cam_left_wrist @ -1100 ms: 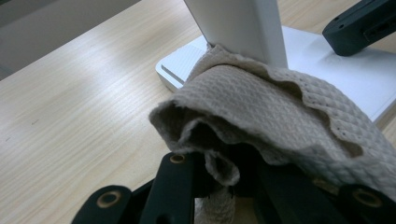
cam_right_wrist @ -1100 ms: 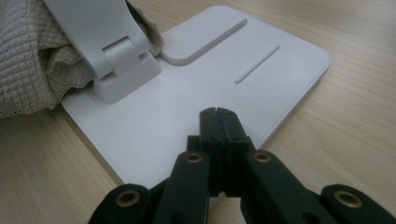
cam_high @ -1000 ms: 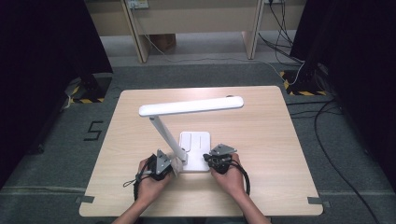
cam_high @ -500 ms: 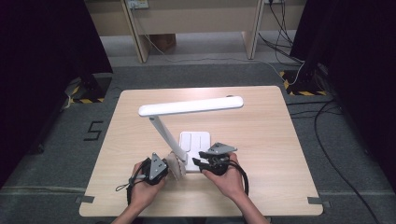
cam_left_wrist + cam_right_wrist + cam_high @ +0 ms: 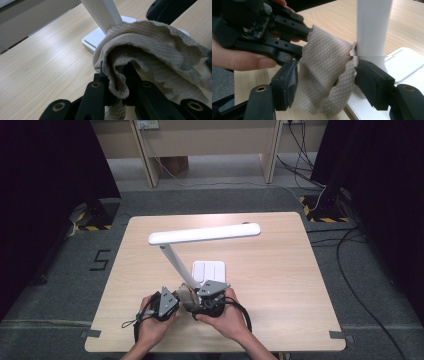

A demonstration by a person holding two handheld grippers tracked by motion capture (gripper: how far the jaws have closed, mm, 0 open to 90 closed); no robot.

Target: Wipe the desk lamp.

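Observation:
A white desk lamp stands on the table, with its long head (image 5: 205,234), slanted arm (image 5: 175,262) and flat base (image 5: 211,268). A crumpled beige cloth (image 5: 186,296) hangs at the foot of the arm (image 5: 100,12). My left gripper (image 5: 176,300) is shut on the cloth (image 5: 150,50), which bunches over its jaws (image 5: 120,72). My right gripper (image 5: 197,297) has just been opening. Its jaws (image 5: 325,77) stand wide on either side of the cloth (image 5: 324,67), and the pads (image 5: 287,82) do not press it. The left gripper (image 5: 303,42) holds the cloth's far edge.
The lamp arm (image 5: 373,25) rises just right of my right gripper's jaws, over the white base (image 5: 407,67). Light wood tabletop (image 5: 280,270) spreads to the right and back. Grey carpet (image 5: 380,285) with cables surrounds the table, and desk legs stand beyond it.
The right gripper has let go of the cloth, with its jaws now wide, and has moved left toward the lamp arm's foot. The left gripper stays shut on the cloth, nearly still.

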